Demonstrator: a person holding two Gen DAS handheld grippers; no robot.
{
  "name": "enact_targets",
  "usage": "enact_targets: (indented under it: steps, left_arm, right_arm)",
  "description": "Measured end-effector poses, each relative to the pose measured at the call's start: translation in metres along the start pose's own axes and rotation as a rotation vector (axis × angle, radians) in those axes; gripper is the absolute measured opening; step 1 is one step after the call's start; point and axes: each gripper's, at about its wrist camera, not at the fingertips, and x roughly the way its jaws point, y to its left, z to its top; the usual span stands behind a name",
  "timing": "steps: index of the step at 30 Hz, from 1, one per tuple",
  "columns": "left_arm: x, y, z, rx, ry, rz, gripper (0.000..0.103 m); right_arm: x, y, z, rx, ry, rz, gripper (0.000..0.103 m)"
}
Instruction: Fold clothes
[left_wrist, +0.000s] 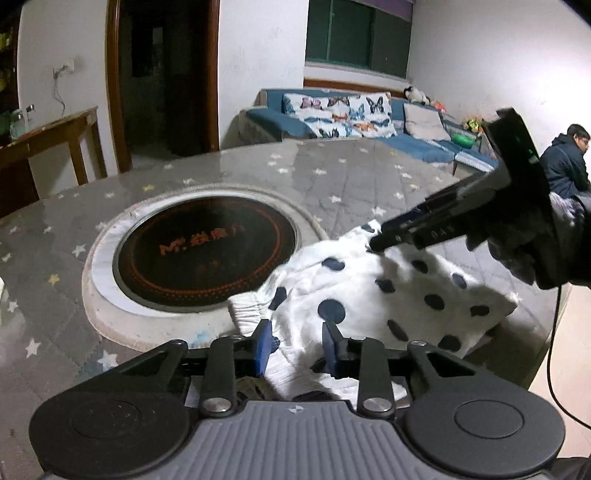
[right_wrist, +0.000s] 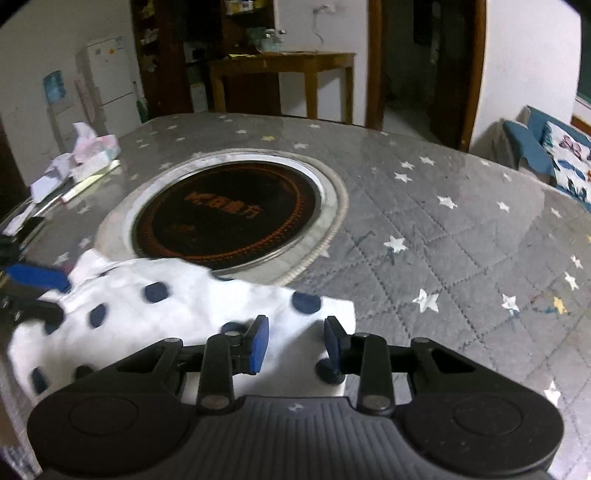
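A white fleece garment with dark blue dots (left_wrist: 373, 295) lies bunched on the grey star-patterned table cover (left_wrist: 332, 177), beside the round black hotplate (left_wrist: 207, 254). My left gripper (left_wrist: 297, 345) is open, its blue pads on either side of the garment's near edge by a ribbed cuff (left_wrist: 245, 314). My right gripper shows from the side in the left wrist view (left_wrist: 380, 240), its tips at the garment's far edge. In the right wrist view the right gripper (right_wrist: 295, 345) is open above the garment (right_wrist: 166, 306). The left gripper's blue pad (right_wrist: 37, 277) shows at the left edge.
The hotplate (right_wrist: 225, 214) is sunk in the table's middle. Papers, tissues and pens (right_wrist: 74, 166) lie at the table's far left. A wooden side table (right_wrist: 284, 74), a fridge (right_wrist: 110, 81), a blue sofa (left_wrist: 351, 114) and a seated person (left_wrist: 567, 162) stand around the table.
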Motion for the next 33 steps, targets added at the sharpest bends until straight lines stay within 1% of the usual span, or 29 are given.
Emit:
enact_targets:
  steps: [3, 6, 9, 12, 16, 20, 22, 24, 27, 29, 33]
  left_arm:
    - [-0.007, -0.004, -0.001, 0.011, -0.009, -0.004, 0.033]
    - [-0.008, -0.009, -0.007, 0.022, -0.001, -0.005, 0.036]
    - [-0.008, -0.011, -0.013, 0.033, 0.007, 0.006, 0.036]
    - [-0.006, -0.011, -0.018, 0.031, 0.011, 0.011, 0.037]
    - [-0.006, -0.011, -0.022, 0.023, 0.011, 0.015, 0.039]
    - [-0.019, -0.011, -0.02, 0.008, -0.02, 0.024, 0.043]
    - [-0.023, -0.01, -0.022, -0.004, -0.027, 0.026, 0.043]
    - [-0.022, -0.009, -0.026, -0.012, -0.015, 0.027, 0.043]
    - [-0.013, -0.008, -0.035, -0.03, 0.023, 0.027, 0.044]
    - [-0.015, -0.008, -0.035, -0.039, 0.018, 0.027, 0.045]
    - [-0.026, 0.0, -0.029, -0.069, -0.011, 0.038, 0.055]
  right_arm:
    - [-0.021, 0.011, -0.009, -0.032, -0.001, 0.025, 0.033]
    - [-0.04, 0.024, -0.024, -0.058, 0.008, 0.056, 0.033]
    - [-0.058, 0.034, -0.038, -0.069, 0.016, 0.084, 0.033]
    - [-0.065, 0.04, -0.054, -0.071, 0.03, 0.094, 0.033]
    - [-0.058, 0.044, -0.071, -0.072, 0.057, 0.069, 0.033]
    - [-0.069, 0.049, -0.069, -0.093, 0.025, 0.054, 0.034]
    - [-0.075, 0.048, -0.069, -0.089, 0.014, 0.05, 0.034]
    - [-0.076, 0.046, -0.072, -0.084, 0.017, 0.043, 0.034]
    - [-0.065, 0.044, -0.077, -0.071, 0.057, 0.032, 0.034]
    - [-0.066, 0.048, -0.075, -0.092, 0.052, 0.027, 0.034]
    - [-0.077, 0.058, -0.058, -0.148, 0.004, 0.047, 0.034]
